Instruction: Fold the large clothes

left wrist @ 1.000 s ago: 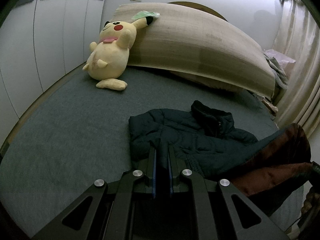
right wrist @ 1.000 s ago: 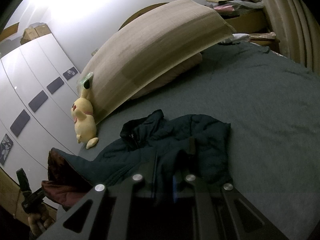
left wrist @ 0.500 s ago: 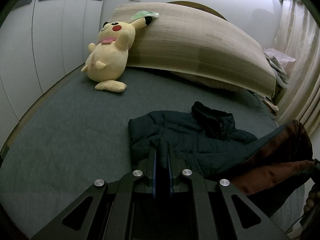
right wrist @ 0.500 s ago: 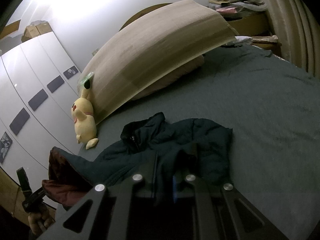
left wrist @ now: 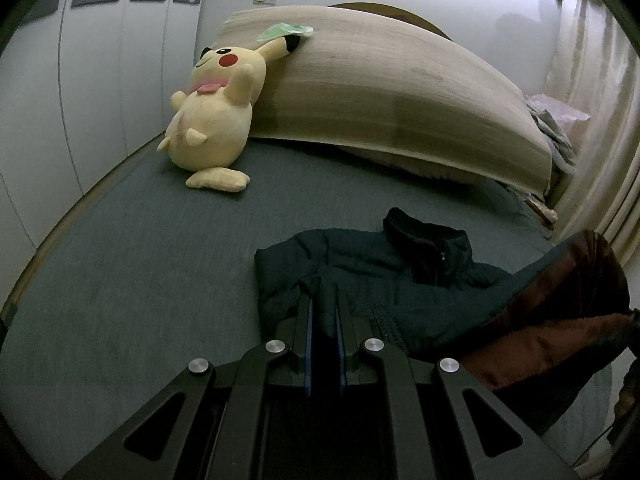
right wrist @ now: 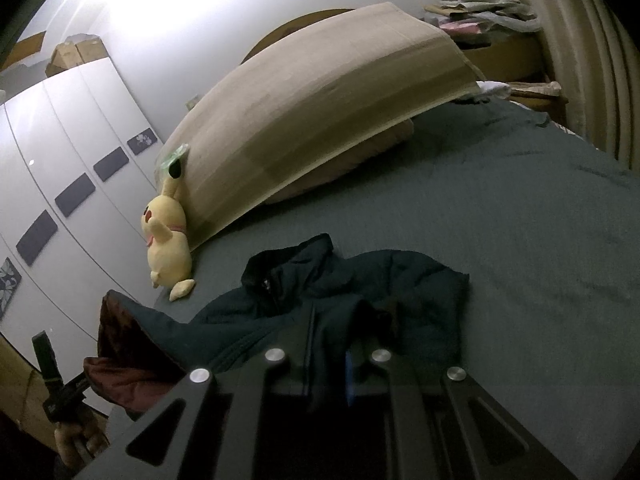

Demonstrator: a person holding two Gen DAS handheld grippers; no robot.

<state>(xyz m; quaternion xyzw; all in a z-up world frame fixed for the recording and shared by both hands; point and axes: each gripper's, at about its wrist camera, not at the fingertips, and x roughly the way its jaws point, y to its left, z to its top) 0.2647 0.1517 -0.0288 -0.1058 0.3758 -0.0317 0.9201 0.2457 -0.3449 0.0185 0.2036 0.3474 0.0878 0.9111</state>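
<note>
A dark teal padded jacket (left wrist: 360,272) with a black collar lies on the grey bed, collar toward the pillow; it also shows in the right wrist view (right wrist: 360,280). Its near hem is lifted off the bed, showing brown-red lining (left wrist: 560,320). My left gripper (left wrist: 323,300) is shut on one corner of the hem. My right gripper (right wrist: 332,320) is shut on the other corner, fabric draped over its fingers. The left gripper and hand appear at the lower left of the right wrist view (right wrist: 60,392).
A yellow Pikachu plush (left wrist: 216,120) leans on a long beige pillow (left wrist: 400,96) at the head of the bed. White wardrobe doors (left wrist: 80,80) stand to the left, curtains (left wrist: 600,120) and piled clothes (right wrist: 480,12) to the right. The bed's grey cover (left wrist: 140,260) surrounds the jacket.
Both grippers have moved slightly forward toward the pillow with the hem held up; the jacket body has bunched a little. Grips are unchanged.
</note>
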